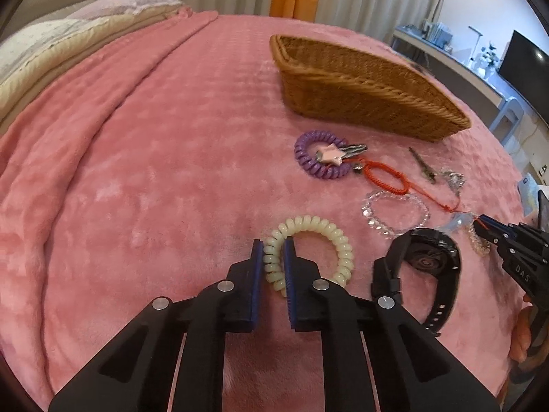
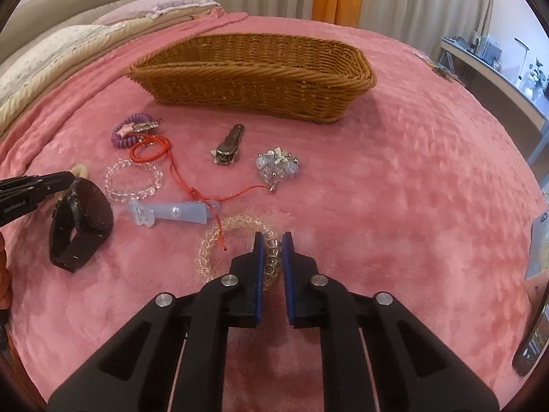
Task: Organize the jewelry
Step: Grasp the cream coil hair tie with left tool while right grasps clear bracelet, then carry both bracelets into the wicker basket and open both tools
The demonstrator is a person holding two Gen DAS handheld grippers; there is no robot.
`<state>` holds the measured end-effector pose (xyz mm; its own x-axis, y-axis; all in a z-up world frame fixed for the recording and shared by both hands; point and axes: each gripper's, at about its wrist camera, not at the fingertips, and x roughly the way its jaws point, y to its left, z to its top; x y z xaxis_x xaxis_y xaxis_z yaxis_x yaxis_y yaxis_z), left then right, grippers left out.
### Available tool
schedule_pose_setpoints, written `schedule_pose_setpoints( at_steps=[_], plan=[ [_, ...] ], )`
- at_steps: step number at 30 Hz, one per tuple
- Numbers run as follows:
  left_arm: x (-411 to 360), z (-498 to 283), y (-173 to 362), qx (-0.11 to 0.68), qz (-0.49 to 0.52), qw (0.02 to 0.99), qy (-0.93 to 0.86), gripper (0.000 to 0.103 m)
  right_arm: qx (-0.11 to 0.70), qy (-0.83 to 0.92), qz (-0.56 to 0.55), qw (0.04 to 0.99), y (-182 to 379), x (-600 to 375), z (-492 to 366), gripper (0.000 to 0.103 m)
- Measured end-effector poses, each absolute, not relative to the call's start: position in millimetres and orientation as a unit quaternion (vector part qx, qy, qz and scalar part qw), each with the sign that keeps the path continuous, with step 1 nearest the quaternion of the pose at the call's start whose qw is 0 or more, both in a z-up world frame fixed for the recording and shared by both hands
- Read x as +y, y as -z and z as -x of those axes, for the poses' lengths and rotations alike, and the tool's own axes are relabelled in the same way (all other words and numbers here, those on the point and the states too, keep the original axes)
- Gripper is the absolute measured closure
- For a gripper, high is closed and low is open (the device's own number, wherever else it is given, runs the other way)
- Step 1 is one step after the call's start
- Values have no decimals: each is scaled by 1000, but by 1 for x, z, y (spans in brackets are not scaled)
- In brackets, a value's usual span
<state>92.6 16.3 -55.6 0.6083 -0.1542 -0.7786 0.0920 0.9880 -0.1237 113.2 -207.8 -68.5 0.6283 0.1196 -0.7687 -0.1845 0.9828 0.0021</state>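
Observation:
My left gripper point(image 1: 273, 245) is closed on the left side of a cream spiral hair tie point(image 1: 329, 231) lying on the pink blanket. My right gripper point(image 2: 273, 240) is closed on the right side of a clear spiral hair tie point(image 2: 219, 231). A wicker basket point(image 1: 363, 99) point(image 2: 254, 82) stands further back. Between lie a black watch point(image 1: 432, 267) point(image 2: 82, 226), a clear bead bracelet point(image 1: 394, 211) point(image 2: 132, 178), a red cord bracelet point(image 1: 384, 178) point(image 2: 151, 152), a purple spiral tie with a star clip point(image 1: 319, 159) point(image 2: 128, 134), a blue hair clip point(image 2: 178, 211), a metal clip point(image 2: 228, 146) and a crystal brooch point(image 2: 278, 164).
The pink blanket point(image 1: 154, 171) covers a bed, with pillows point(image 1: 51, 44) at the far left. A phone point(image 2: 535, 346) lies at the bed's right edge. A desk with a monitor point(image 1: 525, 65) stands beyond the bed on the right.

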Motion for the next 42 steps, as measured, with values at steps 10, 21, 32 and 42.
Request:
schedule_pose_setpoints(
  at_steps=[10,21,32,42],
  plan=[
    [2,-70,0,356,31,928,102,93,382,-98,10,919,33,-219,-99,95],
    [-40,-137,-73,295,25,947,125,93,301,-90,23,949,-61,-212,-170,95],
    [-69,-257,-29,362,13,926,108,93,390,-77,14,917,-14,-199,-304,95],
    [-72,-284,8,404,10,908,106,93,448,-75,24,891,33,-196,-332,95]
  ],
)
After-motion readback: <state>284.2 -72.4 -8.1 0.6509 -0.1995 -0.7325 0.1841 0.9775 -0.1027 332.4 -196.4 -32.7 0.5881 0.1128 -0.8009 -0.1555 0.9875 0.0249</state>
